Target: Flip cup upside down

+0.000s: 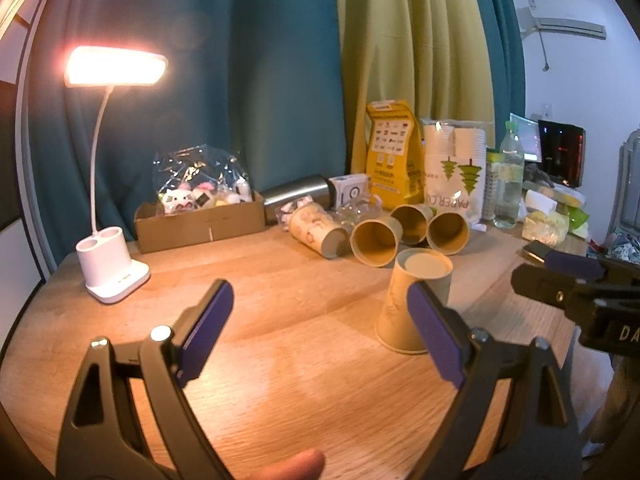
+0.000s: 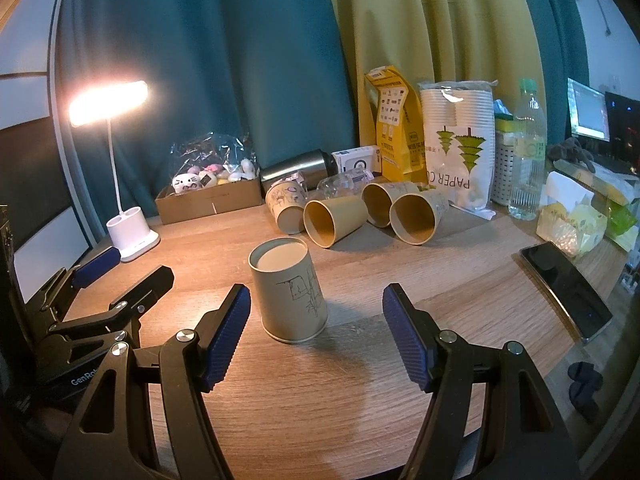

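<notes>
A tan paper cup [image 2: 290, 294] with a line drawing stands upside down on the wooden table, its base facing up. It also shows in the left wrist view [image 1: 414, 300], partly behind my left gripper's right finger. My right gripper [image 2: 316, 332] is open and empty just in front of the cup, not touching it. My left gripper [image 1: 320, 328] is open and empty, to the left of the cup. Several more paper cups [image 2: 334, 220] lie on their sides behind it.
A lit white desk lamp [image 2: 132, 236] stands at the left. A cardboard box of toys [image 2: 210, 196], a steel flask [image 2: 294, 170], a yellow bag [image 2: 394, 128], a paper cup pack [image 2: 460, 140] and a water bottle [image 2: 528, 152] line the back. A phone [image 2: 566, 290] lies at right.
</notes>
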The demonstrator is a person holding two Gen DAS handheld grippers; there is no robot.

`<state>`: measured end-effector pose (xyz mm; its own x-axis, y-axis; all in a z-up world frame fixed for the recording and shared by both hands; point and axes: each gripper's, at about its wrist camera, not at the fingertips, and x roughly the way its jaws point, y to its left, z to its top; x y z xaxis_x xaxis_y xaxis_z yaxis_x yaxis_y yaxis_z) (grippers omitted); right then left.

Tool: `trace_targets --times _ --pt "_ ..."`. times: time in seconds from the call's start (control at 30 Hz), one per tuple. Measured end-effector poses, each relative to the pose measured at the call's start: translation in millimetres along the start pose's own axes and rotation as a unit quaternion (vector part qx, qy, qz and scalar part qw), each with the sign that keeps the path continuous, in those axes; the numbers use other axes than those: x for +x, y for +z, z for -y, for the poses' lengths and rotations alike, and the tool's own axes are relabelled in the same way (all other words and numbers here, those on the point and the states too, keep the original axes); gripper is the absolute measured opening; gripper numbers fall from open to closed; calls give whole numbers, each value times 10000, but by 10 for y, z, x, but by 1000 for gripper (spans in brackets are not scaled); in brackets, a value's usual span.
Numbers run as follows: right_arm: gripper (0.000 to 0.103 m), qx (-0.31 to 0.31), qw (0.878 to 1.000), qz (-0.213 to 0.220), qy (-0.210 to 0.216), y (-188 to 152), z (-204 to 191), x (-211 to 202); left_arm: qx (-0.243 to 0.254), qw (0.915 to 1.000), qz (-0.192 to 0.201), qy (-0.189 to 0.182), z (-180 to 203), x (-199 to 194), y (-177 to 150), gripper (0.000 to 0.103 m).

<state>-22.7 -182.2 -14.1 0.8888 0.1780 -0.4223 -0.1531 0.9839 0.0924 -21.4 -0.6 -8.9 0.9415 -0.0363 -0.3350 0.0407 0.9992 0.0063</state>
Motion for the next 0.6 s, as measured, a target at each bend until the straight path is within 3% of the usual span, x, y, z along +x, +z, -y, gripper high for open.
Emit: trace_targets --times 0.6 --pt "72 25 10000 -41 24 -26 -12 30 34 10000 -11 -19 14 8 -33 90"
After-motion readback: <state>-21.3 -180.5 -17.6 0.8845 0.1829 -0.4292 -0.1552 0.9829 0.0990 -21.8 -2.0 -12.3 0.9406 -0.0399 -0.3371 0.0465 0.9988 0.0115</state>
